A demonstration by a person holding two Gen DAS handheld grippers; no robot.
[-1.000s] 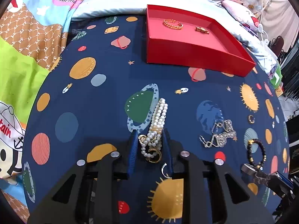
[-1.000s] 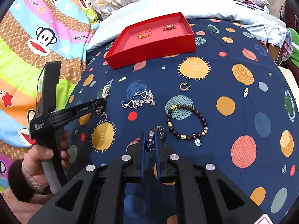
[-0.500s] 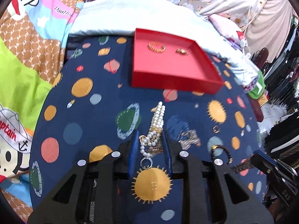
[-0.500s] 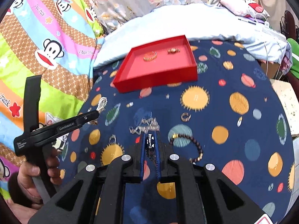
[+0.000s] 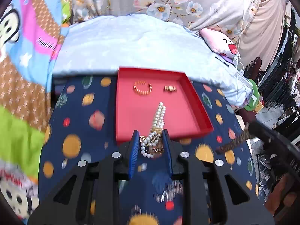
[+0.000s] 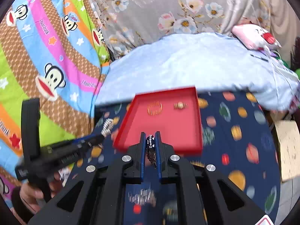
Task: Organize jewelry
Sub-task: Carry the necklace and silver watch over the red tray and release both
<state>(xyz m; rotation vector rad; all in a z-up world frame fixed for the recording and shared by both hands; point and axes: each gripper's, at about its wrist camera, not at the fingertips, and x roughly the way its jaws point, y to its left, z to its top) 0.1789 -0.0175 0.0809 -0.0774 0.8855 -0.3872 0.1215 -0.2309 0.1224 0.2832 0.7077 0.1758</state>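
My left gripper (image 5: pixel 151 135) is shut on a pearl bracelet (image 5: pixel 159 116) and holds it in the air over the near edge of the red tray (image 5: pixel 195 101). A gold bangle (image 5: pixel 142 88) and a small gold piece (image 5: pixel 170 88) lie in the tray. My right gripper (image 6: pixel 150 137) is shut on a dark beaded bracelet (image 6: pixel 151 150) and is raised in front of the red tray (image 6: pixel 198 116). The left gripper also shows in the right wrist view (image 6: pixel 102 135) with the pearls (image 6: pixel 107 126). The right gripper shows at the right of the left wrist view (image 5: pixel 249 133).
A navy planet-print cloth (image 5: pixel 78 116) covers the surface. A silver chain (image 6: pixel 142 196) lies blurred on it below the right gripper. A pale blue blanket (image 5: pixel 131 45) lies behind the tray. A cartoon quilt (image 6: pixel 46 56) lies at the left.
Both grippers have lifted their bracelets off the cloth and moved forward toward the red tray, which now looks much closer in both views.
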